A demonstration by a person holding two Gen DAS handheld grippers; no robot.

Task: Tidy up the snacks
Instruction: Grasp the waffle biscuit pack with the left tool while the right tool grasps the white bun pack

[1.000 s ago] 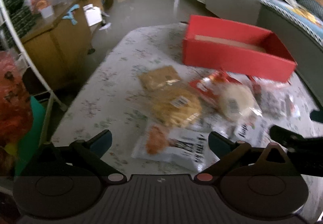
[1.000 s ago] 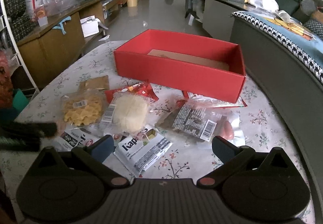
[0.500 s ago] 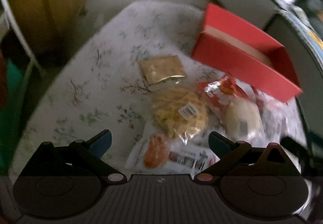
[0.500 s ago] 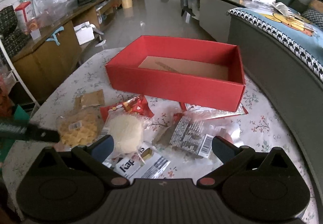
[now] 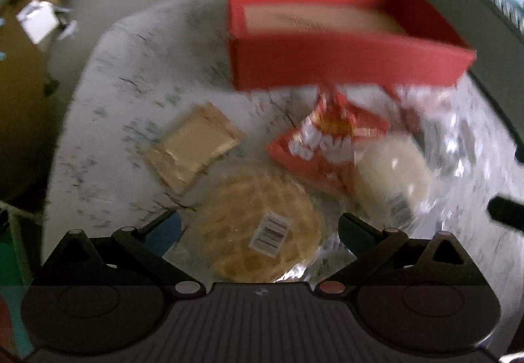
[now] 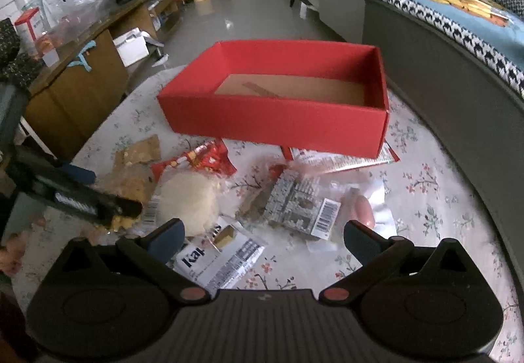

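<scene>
An open red box (image 6: 278,120) stands on the floral table, also in the left wrist view (image 5: 344,65). Snack packets lie in front of it. My left gripper (image 5: 258,228) is open, low over a round waffle packet (image 5: 258,232) that lies between its fingers. A tan cracker packet (image 5: 193,146), a red packet (image 5: 330,143) and a pale round bun (image 5: 389,166) lie beyond. My right gripper (image 6: 262,237) is open above a white Kap packet (image 6: 222,258), the bun (image 6: 188,199) and a barcode packet (image 6: 301,205). The left gripper's body (image 6: 75,196) shows at the left.
A wooden sideboard (image 6: 75,81) stands left of the table, with a white box (image 6: 132,47) on the floor. A sofa with a checked throw (image 6: 458,45) runs along the right. A red flat packet (image 6: 344,160) sticks out from under the box.
My left gripper has moved forward and down over the waffle packet, its view blurred by motion. My right gripper has risen and tipped down slightly. Both stay open.
</scene>
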